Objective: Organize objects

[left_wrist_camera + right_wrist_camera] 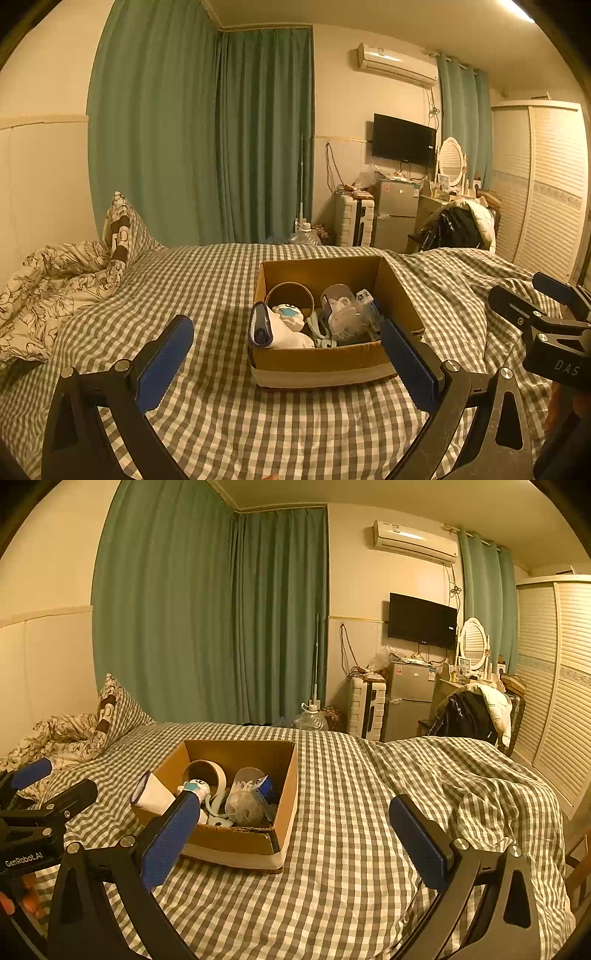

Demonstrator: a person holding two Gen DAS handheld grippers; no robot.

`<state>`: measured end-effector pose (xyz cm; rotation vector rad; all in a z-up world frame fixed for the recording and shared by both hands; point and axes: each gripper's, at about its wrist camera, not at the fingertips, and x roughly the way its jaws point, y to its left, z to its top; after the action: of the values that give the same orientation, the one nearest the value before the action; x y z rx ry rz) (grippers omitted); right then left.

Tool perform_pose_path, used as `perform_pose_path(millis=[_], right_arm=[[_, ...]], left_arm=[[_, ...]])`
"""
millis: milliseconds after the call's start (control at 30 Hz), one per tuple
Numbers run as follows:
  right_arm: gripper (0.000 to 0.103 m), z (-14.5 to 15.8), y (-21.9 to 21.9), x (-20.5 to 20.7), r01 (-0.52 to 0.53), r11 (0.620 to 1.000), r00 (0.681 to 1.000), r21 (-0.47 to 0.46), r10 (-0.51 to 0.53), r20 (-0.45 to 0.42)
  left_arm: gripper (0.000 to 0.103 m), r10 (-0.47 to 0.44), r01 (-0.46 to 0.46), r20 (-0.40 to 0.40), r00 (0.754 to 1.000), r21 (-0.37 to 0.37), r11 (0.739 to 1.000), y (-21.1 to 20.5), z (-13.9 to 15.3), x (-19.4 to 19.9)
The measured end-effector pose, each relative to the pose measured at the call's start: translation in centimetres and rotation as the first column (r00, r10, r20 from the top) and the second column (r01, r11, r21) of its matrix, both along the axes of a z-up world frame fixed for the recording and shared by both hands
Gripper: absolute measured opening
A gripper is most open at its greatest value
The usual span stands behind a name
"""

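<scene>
An open brown cardboard box [325, 363] is sitting on the grey-and-white checked bedspread [221, 295] — holding a roll of tan tape [290, 293] and a crumpled clear plastic bag [347, 317]. The left gripper [286, 354] and right gripper [295, 830] are hovering near it — both spread wide, gripping nothing.

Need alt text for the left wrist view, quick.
An open cardboard box of small items sits on a checked bedspread, framed by the open left hand-held gripper. The right hand-held gripper shows at the right edge.
</scene>
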<state>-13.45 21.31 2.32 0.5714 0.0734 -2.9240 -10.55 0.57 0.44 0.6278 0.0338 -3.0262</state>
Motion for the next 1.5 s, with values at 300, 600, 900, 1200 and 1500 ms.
perform_pose_path(millis=[300, 600, 900, 1200, 1500], right_arm=[[0.103, -0.05, 0.08, -0.04, 0.000, 1.000, 1.000, 0.006, 0.000, -0.003], [0.103, -0.09, 0.30, -0.07, -0.006, 1.000, 1.000, 0.004, 0.006, 0.001], [0.103, -0.19, 0.11, -0.02, -0.014, 1.000, 1.000, 0.006, 0.014, 0.002], [0.103, -0.25, 0.22, -0.08, -0.012, 1.000, 1.000, 0.008, 0.012, 0.004], [0.103, -0.23, 0.25, -0.06, -0.014, 1.000, 1.000, 0.008, 0.014, 0.005]], left_arm=[[0.103, 0.000, 0.000, 0.000, 1.000, -0.010, 1.000, 0.07, 0.03, 0.08], [0.103, -0.007, 0.007, 0.001, 1.000, -0.013, 1.000, 0.25, 0.04, 0.11], [0.103, -0.010, 0.010, 0.002, 1.000, -0.019, 1.000, 0.35, 0.15, 0.19], [0.103, -0.012, 0.013, 0.007, 1.000, -0.028, 1.000, 0.47, 0.14, 0.25], [0.103, -0.014, 0.014, 0.011, 1.000, -0.025, 1.000, 0.39, 0.11, 0.25]])
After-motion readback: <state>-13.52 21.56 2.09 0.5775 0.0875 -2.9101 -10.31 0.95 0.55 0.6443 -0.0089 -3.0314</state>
